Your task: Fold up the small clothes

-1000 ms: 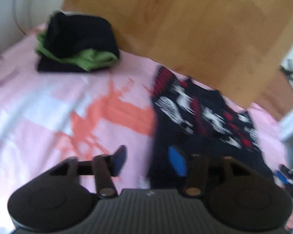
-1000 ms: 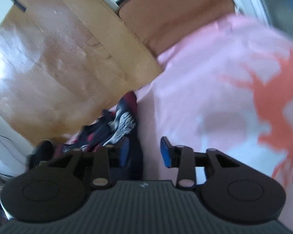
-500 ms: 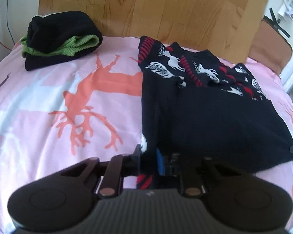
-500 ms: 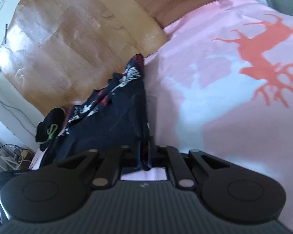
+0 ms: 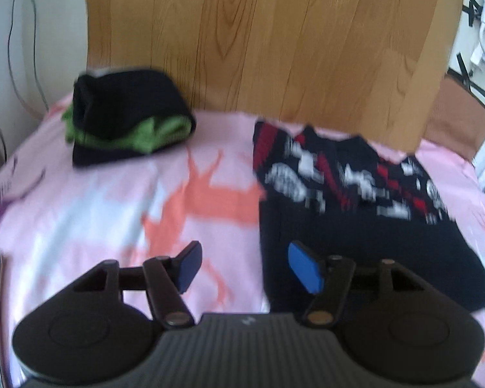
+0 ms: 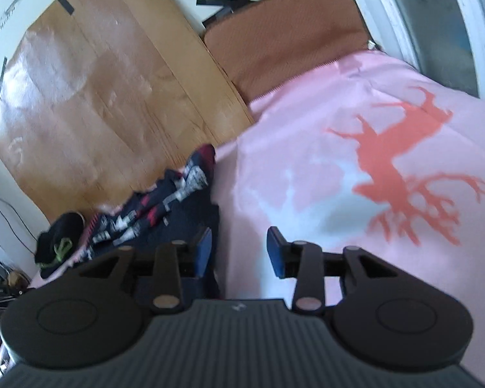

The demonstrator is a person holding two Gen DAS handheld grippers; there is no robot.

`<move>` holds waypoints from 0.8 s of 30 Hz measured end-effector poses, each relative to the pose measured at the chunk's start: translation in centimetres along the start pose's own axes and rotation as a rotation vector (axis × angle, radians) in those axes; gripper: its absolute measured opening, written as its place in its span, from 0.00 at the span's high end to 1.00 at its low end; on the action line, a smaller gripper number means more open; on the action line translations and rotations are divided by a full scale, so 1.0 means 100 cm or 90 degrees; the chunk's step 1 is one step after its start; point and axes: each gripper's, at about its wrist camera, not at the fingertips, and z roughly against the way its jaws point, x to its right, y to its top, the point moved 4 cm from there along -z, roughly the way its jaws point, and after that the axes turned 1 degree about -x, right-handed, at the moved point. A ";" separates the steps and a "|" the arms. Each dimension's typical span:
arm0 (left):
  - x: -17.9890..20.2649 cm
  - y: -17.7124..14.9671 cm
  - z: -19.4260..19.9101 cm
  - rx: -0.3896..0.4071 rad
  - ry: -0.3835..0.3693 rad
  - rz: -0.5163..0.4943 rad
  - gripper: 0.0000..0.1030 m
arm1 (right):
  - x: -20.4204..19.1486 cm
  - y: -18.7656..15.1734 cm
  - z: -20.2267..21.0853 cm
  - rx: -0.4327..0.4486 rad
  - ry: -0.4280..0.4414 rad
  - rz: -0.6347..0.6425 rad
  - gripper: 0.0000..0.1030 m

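Progress: looks like roughly halfway or better. One bundle is folded and parked, and the sweater reads as folded at least once, so I'd guess it needs one more fold or just a move onto the stack.

Done pile: the folded black and green clothes (image 5: 126, 119) sit at the far left of the bed, right up against the wooden board (image 5: 274, 42).

Current piece: the dark reindeer-pattern sweater (image 5: 355, 213) lies flat on the pink deer-print bedsheet (image 5: 97, 210), far right side, patterned yoke toward the board, plain dark body toward me.

Left gripper (image 5: 242, 266): wide open, nothing in it, hovering by the sweater's near left edge.

Right gripper (image 6: 239, 250): also spread open and empty, sitting at the sweater's (image 6: 165, 203) right edge.

Materials: the sweater looks like a chunky knit, soft and floppy. The sheet is smooth thin cotton with a few wrinkles. The board is a glossy wood-grain panel, with a brown cushion (image 6: 284, 38) beside it.

Shapes: the sweater is a rough rectangle, the done pile a rounded lump.
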 end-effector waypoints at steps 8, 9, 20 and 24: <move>0.084 0.036 -0.061 0.066 0.035 -0.092 0.40 | -0.060 0.007 -0.058 -0.020 0.084 0.054 0.60; 0.092 0.035 -0.073 0.064 0.052 -0.102 0.40 | -0.067 0.007 -0.072 -0.029 0.081 0.067 0.60; 0.077 0.017 -0.125 0.031 0.084 -0.037 0.16 | -0.064 0.007 -0.130 -0.040 0.024 0.104 0.60; 0.070 0.017 -0.125 0.023 0.070 -0.019 0.14 | -0.066 0.004 -0.127 -0.036 0.014 0.117 0.60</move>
